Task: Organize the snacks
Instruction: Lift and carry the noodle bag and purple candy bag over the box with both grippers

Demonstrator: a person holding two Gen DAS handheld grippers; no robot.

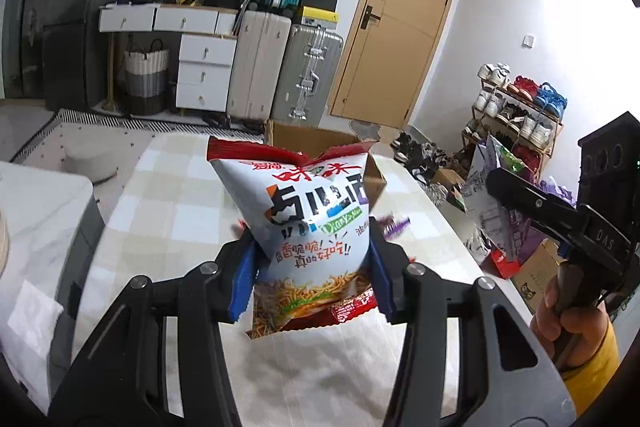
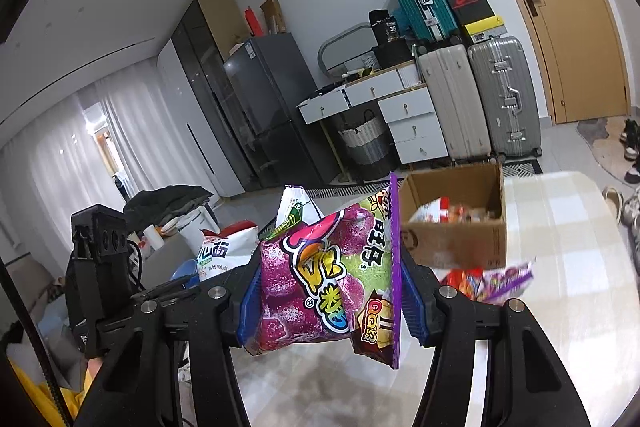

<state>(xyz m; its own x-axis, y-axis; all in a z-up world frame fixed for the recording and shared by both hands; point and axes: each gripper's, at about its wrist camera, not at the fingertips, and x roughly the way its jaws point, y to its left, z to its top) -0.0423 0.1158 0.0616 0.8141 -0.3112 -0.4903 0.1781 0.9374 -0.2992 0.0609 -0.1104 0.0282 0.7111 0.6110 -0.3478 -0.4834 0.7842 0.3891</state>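
My left gripper (image 1: 312, 247) is shut on a white and red noodle-snack bag (image 1: 312, 211) and holds it upright above the checked table (image 1: 168, 211). My right gripper (image 2: 330, 281) is shut on a purple grape-candy bag (image 2: 324, 279) and holds it in the air. An open cardboard box (image 2: 456, 243) with snack packs inside stands at the far end of the table; in the left wrist view the box (image 1: 304, 139) is partly hidden behind the bag. Loose snack packs (image 2: 492, 277) lie on the table in front of the box. The right gripper also shows in the left wrist view (image 1: 496, 183).
Suitcases (image 1: 280, 75) and white drawers (image 1: 204, 71) stand against the far wall beside a wooden door (image 1: 396, 23). A shoe rack (image 1: 516, 111) is at the right. A grey cabinet (image 1: 52, 211) stands left of the table. A dark fridge (image 2: 260, 99) is at the back.
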